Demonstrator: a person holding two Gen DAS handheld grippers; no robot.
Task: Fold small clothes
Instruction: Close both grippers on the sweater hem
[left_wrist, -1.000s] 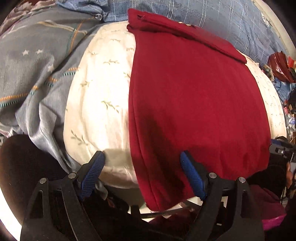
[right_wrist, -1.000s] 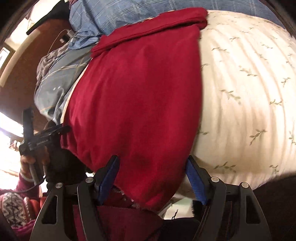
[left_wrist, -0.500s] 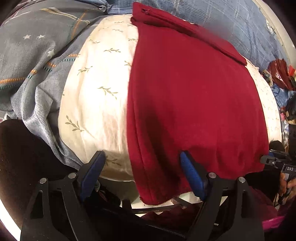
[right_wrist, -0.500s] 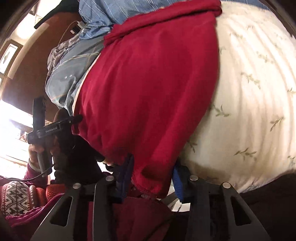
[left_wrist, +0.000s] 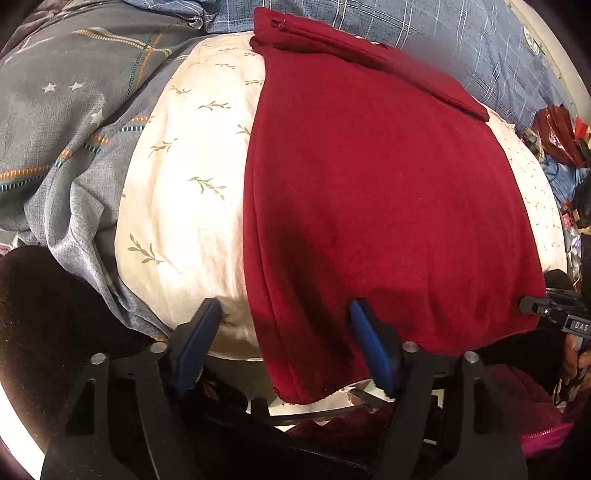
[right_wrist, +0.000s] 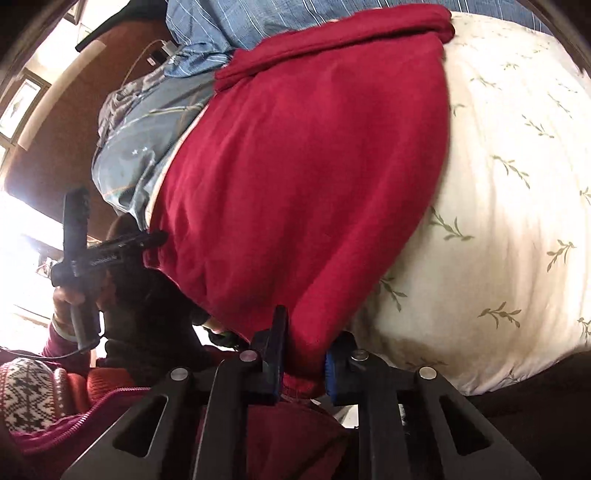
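Observation:
A dark red garment (left_wrist: 369, 192) lies flat over a white leaf-print pillow (left_wrist: 184, 184), its far edge folded into a band. In the left wrist view my left gripper (left_wrist: 284, 347) straddles the garment's near left corner. Its jaws are closing, one pad on the pillow and the other over the red cloth, neither pressing. In the right wrist view my right gripper (right_wrist: 304, 354) has its jaws closing tight on the near right corner of the red garment (right_wrist: 303, 184), which bunches between the pads. The pillow (right_wrist: 498, 221) shows to the right.
A grey star-patterned blanket (left_wrist: 55, 129) lies left of the pillow, with blue plaid bedding (left_wrist: 461, 44) behind. A red bag and clutter (left_wrist: 557, 133) sit at far right. A hand holds the left gripper (right_wrist: 107, 251) near a knit-patterned sleeve (right_wrist: 26, 391). A wooden headboard (right_wrist: 74, 122) stands beyond.
My right gripper's jaws have come together on the garment's near right corner. The left gripper's jaws have narrowed a little around the near left corner. Neither hand has shifted much.

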